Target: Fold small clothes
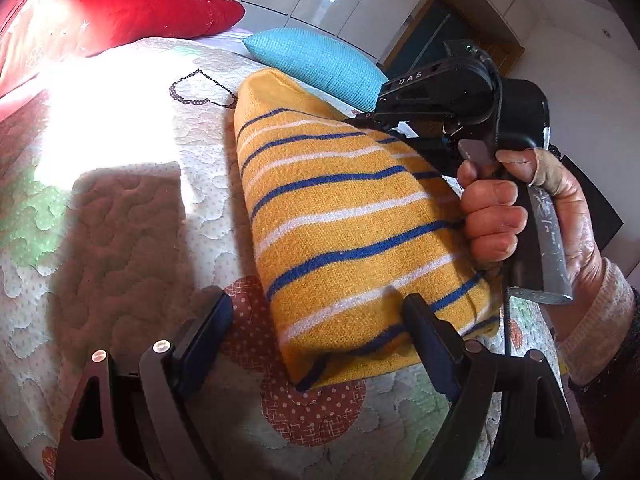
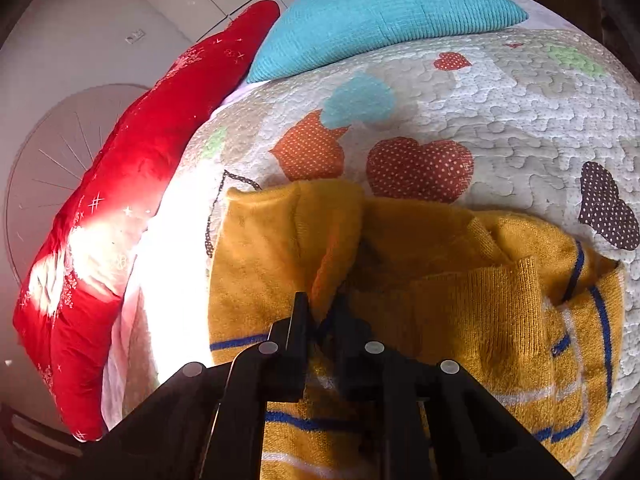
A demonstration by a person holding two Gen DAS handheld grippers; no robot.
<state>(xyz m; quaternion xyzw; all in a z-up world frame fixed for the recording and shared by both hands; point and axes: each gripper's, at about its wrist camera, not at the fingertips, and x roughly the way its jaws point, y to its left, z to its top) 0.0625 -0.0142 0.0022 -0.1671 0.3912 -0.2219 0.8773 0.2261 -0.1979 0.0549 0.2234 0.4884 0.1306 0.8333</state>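
Observation:
A small yellow knit sweater (image 1: 340, 220) with blue and white stripes lies folded on the quilted bed. My left gripper (image 1: 320, 312) is open, its jaws wide apart over the sweater's near corner, with the right finger (image 1: 428, 328) resting on the cloth. My right gripper (image 2: 322, 312) is shut on a fold of the sweater (image 2: 460, 280) near its collar end. In the left wrist view the right gripper's body (image 1: 452, 96) sits at the sweater's far right edge, held by a hand (image 1: 520, 220).
A white quilt (image 1: 132, 208) with heart patches covers the bed. A red pillow (image 1: 120, 12) and a turquoise pillow (image 1: 316, 64) lie at the head; both show in the right wrist view, red (image 2: 120, 200) and turquoise (image 2: 384, 12). Strong sunlight washes out the quilt's left part.

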